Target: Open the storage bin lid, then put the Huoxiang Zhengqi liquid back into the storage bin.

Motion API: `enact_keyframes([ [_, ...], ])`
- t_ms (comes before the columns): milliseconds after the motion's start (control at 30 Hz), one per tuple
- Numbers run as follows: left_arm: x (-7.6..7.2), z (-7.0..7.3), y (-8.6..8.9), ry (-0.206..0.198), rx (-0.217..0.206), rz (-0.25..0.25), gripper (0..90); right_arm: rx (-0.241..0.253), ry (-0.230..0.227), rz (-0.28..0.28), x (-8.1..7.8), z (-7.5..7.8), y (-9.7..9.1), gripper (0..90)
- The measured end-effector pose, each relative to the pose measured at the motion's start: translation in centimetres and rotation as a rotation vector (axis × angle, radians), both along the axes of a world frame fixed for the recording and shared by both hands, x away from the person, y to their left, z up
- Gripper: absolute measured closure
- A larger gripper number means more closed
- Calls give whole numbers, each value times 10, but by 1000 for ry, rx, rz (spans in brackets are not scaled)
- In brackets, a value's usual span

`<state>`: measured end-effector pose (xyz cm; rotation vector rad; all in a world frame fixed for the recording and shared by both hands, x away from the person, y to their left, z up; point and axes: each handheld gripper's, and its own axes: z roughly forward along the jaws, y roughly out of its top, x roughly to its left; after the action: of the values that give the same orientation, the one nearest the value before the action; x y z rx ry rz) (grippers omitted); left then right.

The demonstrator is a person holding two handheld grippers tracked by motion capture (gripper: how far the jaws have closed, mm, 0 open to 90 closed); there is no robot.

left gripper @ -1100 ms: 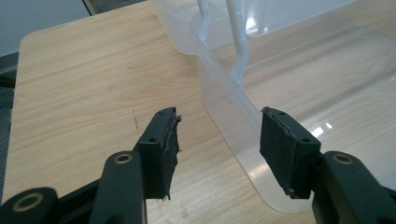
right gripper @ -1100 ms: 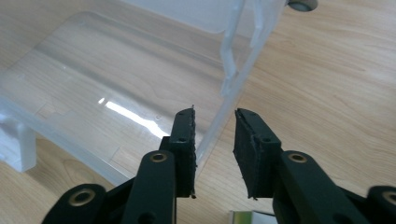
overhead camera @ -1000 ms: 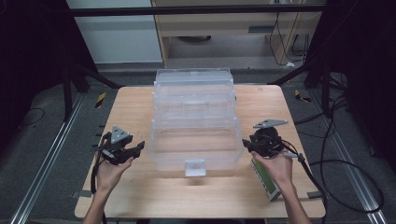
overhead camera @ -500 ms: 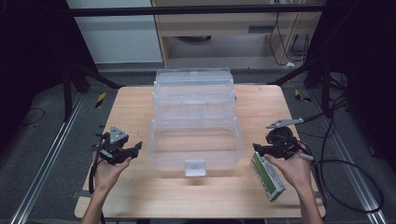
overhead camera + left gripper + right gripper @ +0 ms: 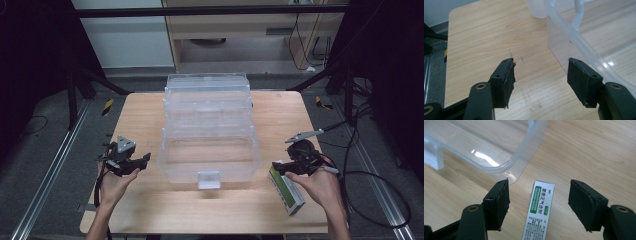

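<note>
Wooden table (image 5: 150, 115): medicine box (image 5: 539, 210) below open right fingers (image 5: 584, 202).

The clear plastic box (image 5: 209, 145) stands mid-counter (image 5: 280, 107) and blocks any straight path between the two sides. Bare wood lies open to its left and along the front edge. On the right, the green-and-white carton (image 5: 286, 187) lies flat just beside the box's corner, apparently leaving a narrow gap there.
</note>
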<state>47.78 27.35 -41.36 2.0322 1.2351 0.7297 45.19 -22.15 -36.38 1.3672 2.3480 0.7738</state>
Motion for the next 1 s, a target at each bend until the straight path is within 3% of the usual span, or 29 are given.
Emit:
enact_keyframes([
  [100, 1, -1, 2, 2, 5, 4, 375, -19, 45, 7, -1, -2, 0, 323],
  [333, 1, -2, 2, 8, 11, 6, 370, -44, 85, 7, -1, -4, -3, 324],
  [1000, 3, -5, 5, 22, 23, 14, 358, -99, 171, 3, -2, -10, -3, 347],
])
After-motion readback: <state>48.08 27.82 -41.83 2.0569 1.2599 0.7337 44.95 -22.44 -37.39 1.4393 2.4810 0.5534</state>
